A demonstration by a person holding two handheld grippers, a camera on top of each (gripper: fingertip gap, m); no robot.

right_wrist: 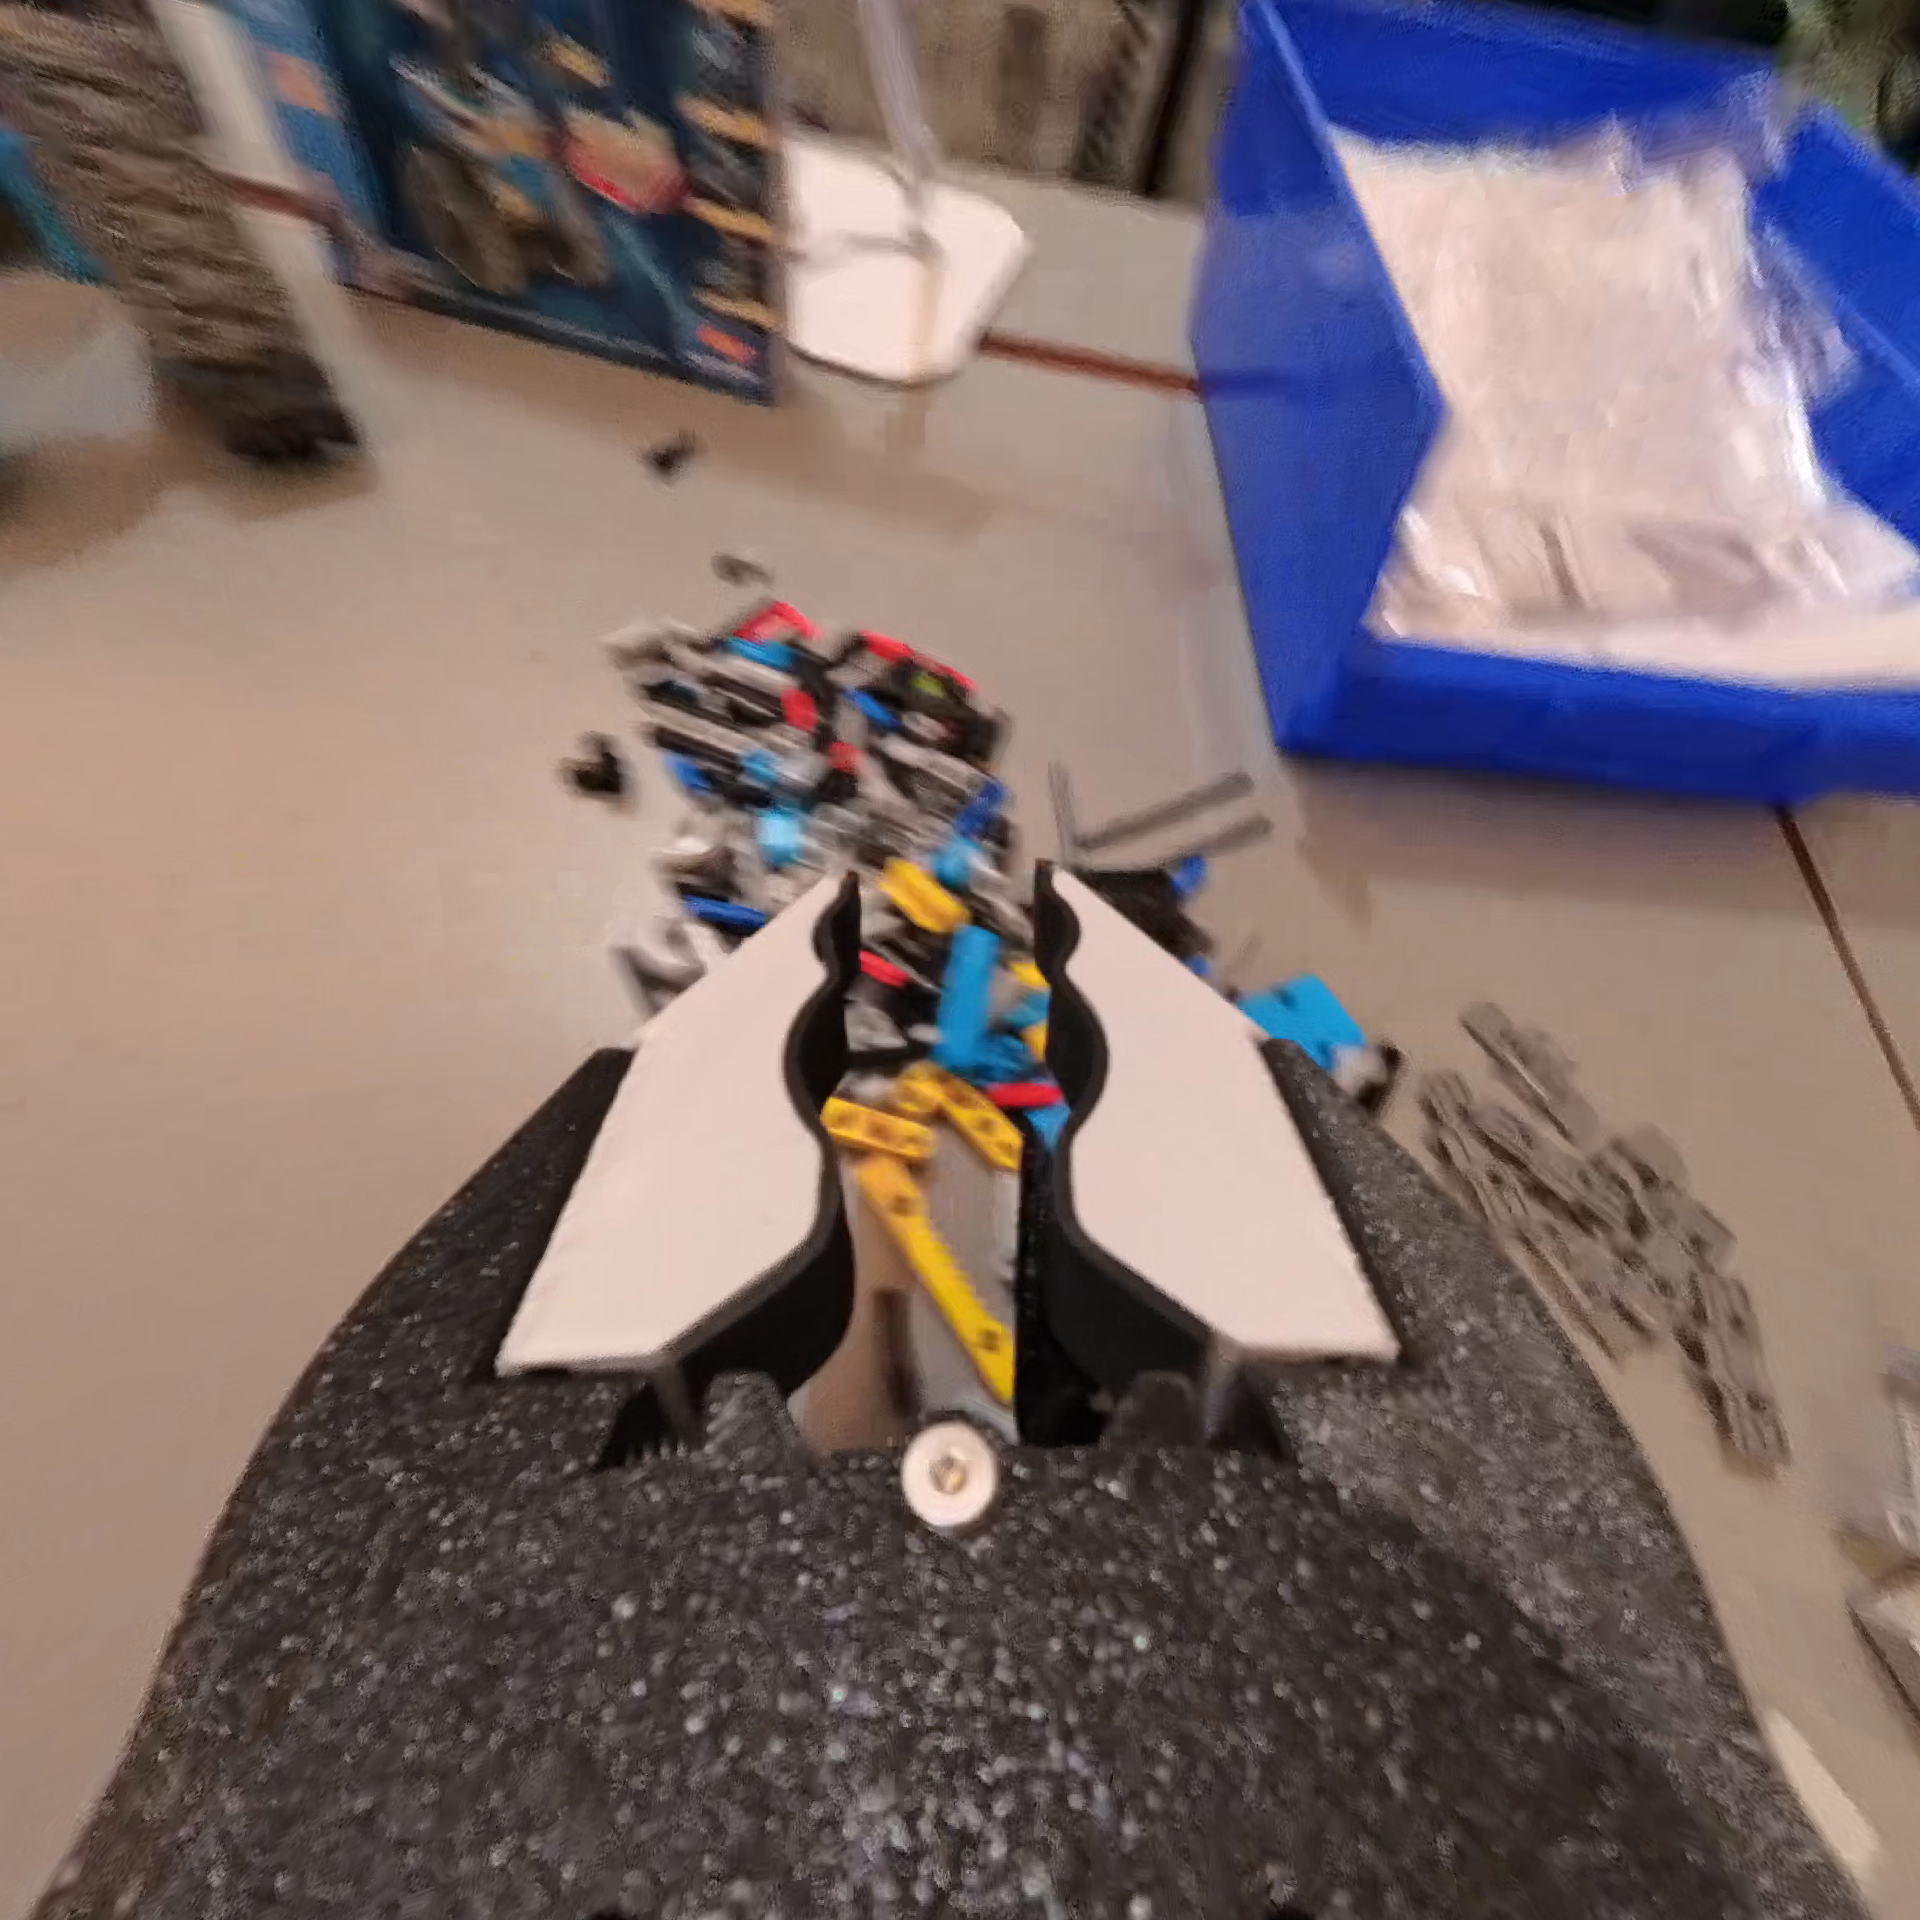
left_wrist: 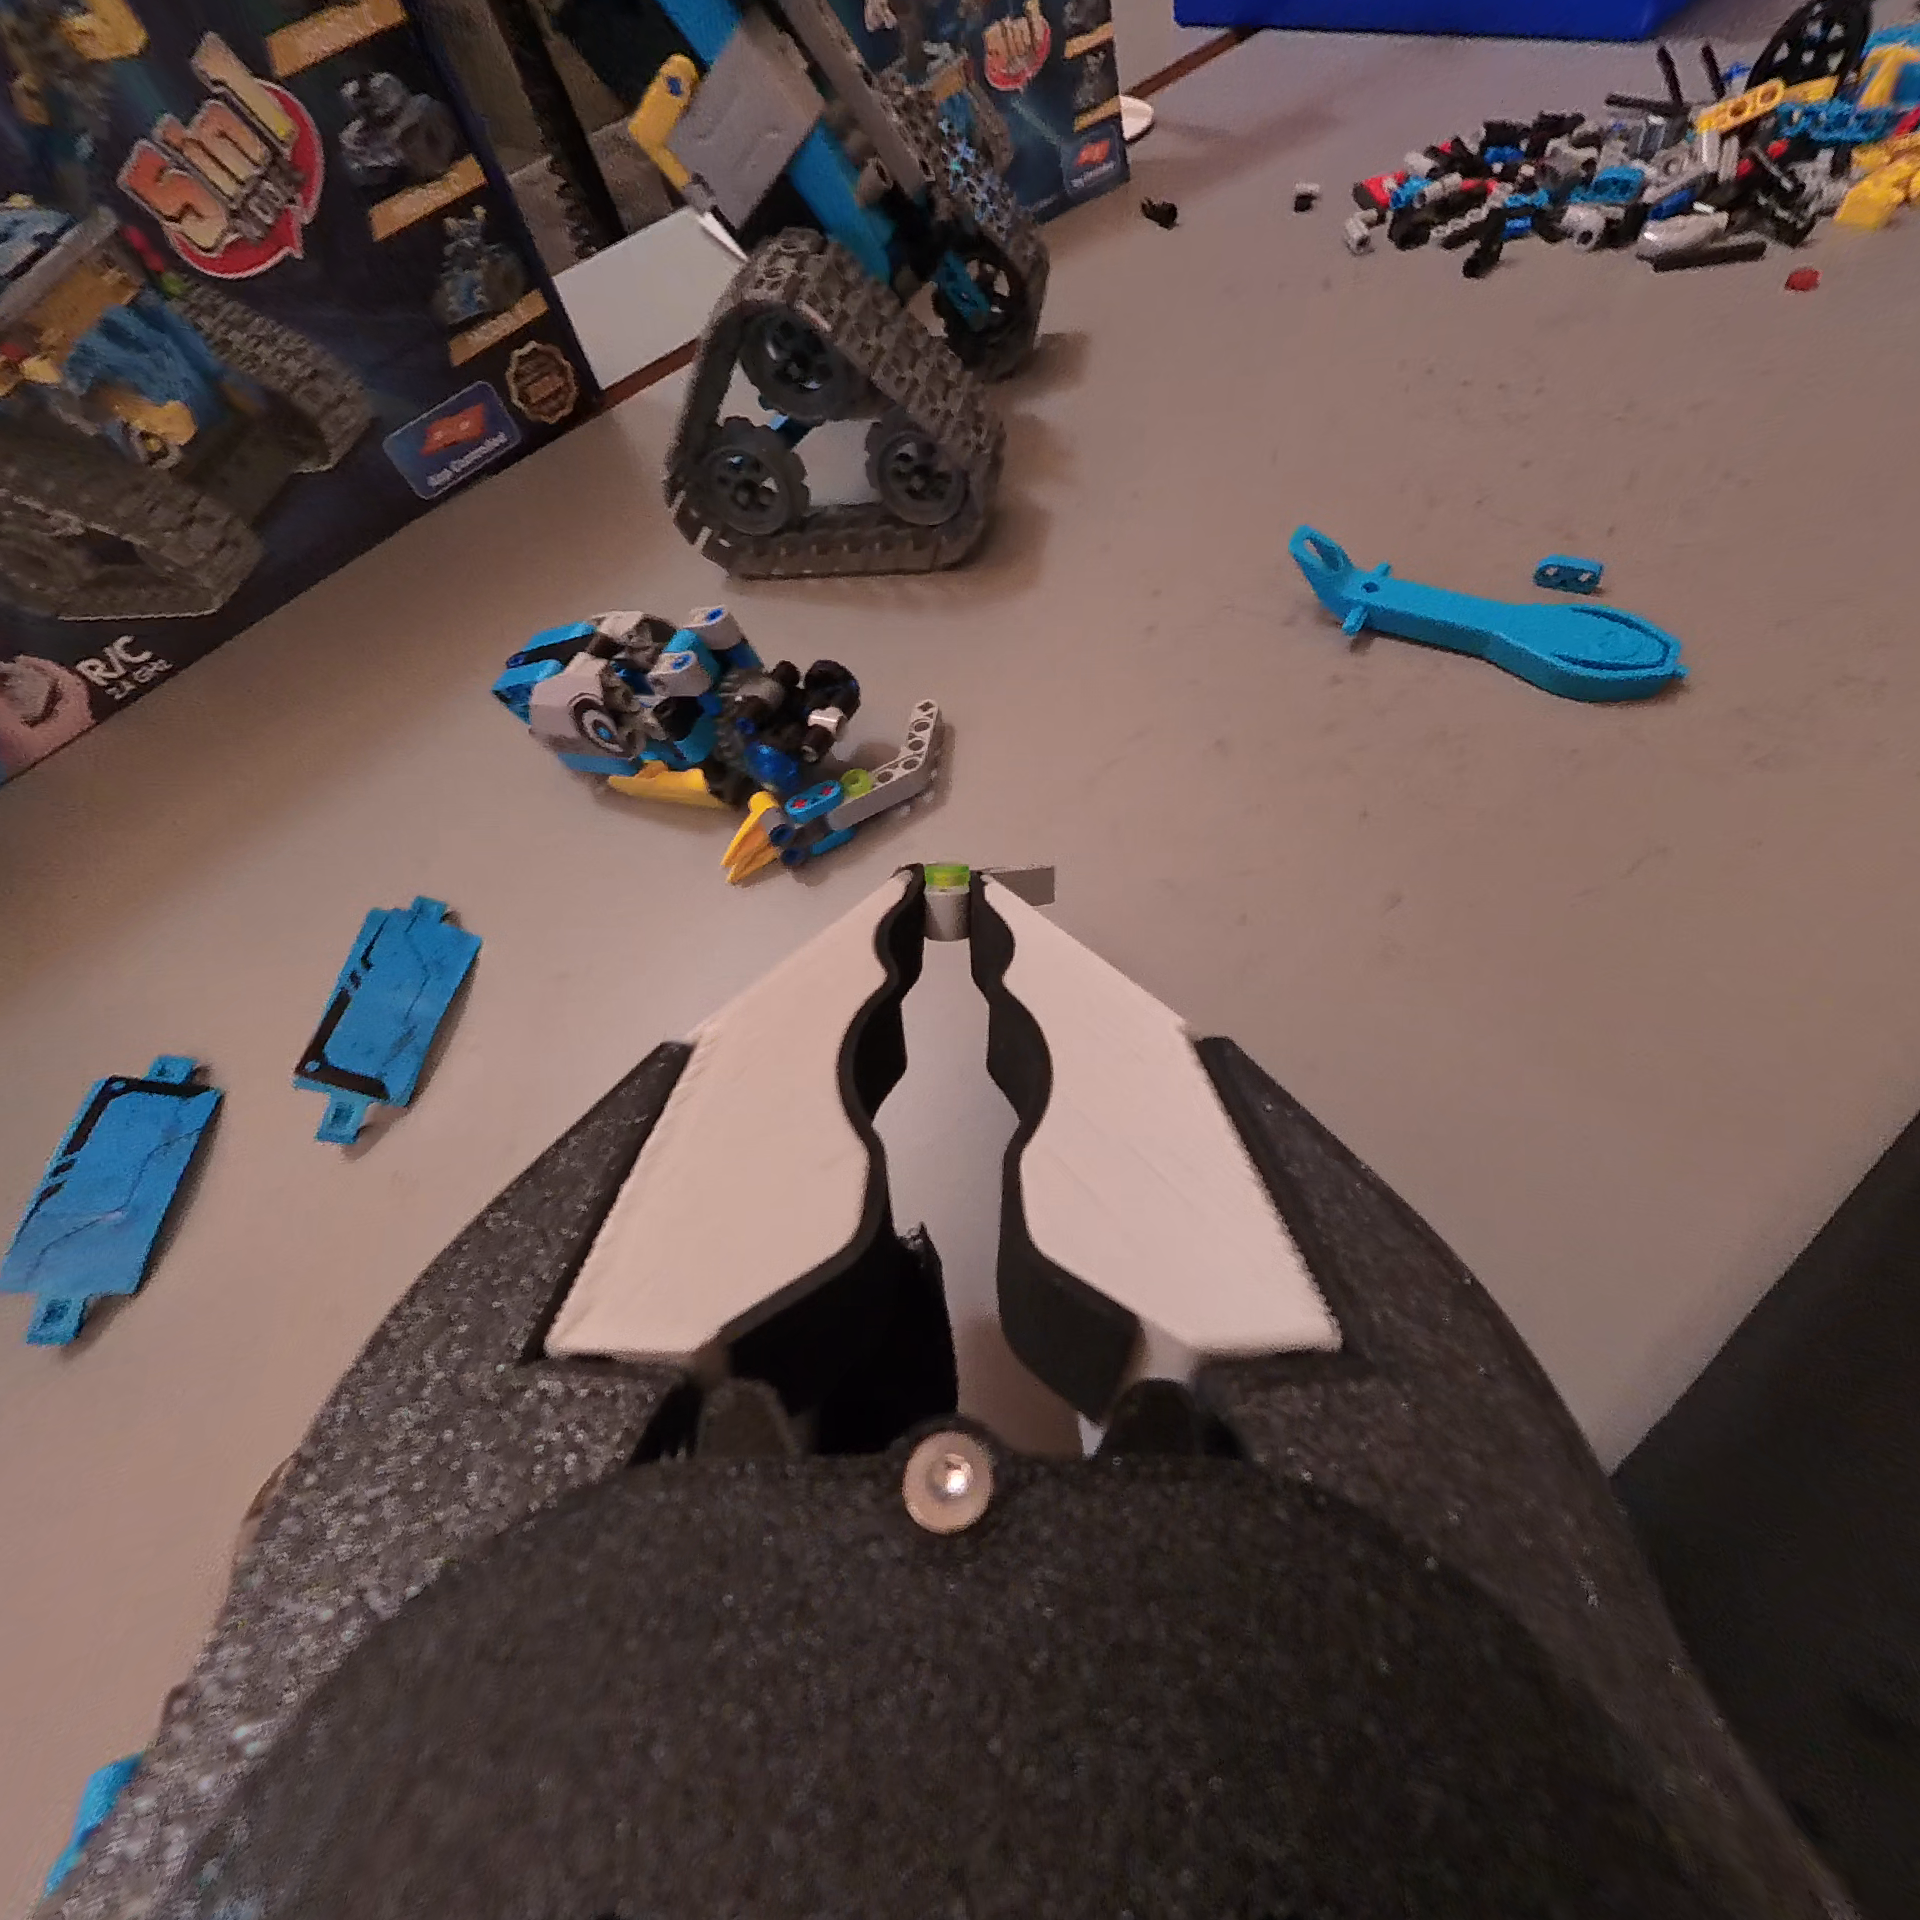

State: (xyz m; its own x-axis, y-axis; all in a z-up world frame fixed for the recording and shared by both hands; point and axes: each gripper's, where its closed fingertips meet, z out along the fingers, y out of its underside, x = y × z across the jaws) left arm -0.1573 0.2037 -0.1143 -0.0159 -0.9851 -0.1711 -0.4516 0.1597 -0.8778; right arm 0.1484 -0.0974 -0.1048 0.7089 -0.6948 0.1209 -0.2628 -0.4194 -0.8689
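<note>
My left gripper (left_wrist: 948, 896) is shut on a small grey piece with a green stud on top (left_wrist: 947, 902), held at the fingertips above the grey table. Just beyond it lies a small blue, grey and yellow brick assembly (left_wrist: 707, 727). A tracked brick vehicle (left_wrist: 842, 416) stands farther back. My right gripper (right_wrist: 948, 883) is open and empty, hovering over a pile of loose bricks (right_wrist: 883, 831) in yellow, blue, red and black; the view is blurred. The same pile shows at the far right of the left wrist view (left_wrist: 1662, 177).
Two blue flat panels (left_wrist: 390, 1013) (left_wrist: 104, 1195) lie at the left. A blue spoon-shaped tool (left_wrist: 1507, 623) and a small blue link (left_wrist: 1569, 572) lie at the right. Toy boxes (left_wrist: 260, 312) stand at the back. A blue bin (right_wrist: 1558, 416) with plastic bags and grey track links (right_wrist: 1590, 1226) sit at the right. One gripper's finger ends stand about 45 cm off the other's. My left tips are roughly 20 cm from the small blue link (left_wrist: 1569, 572).
</note>
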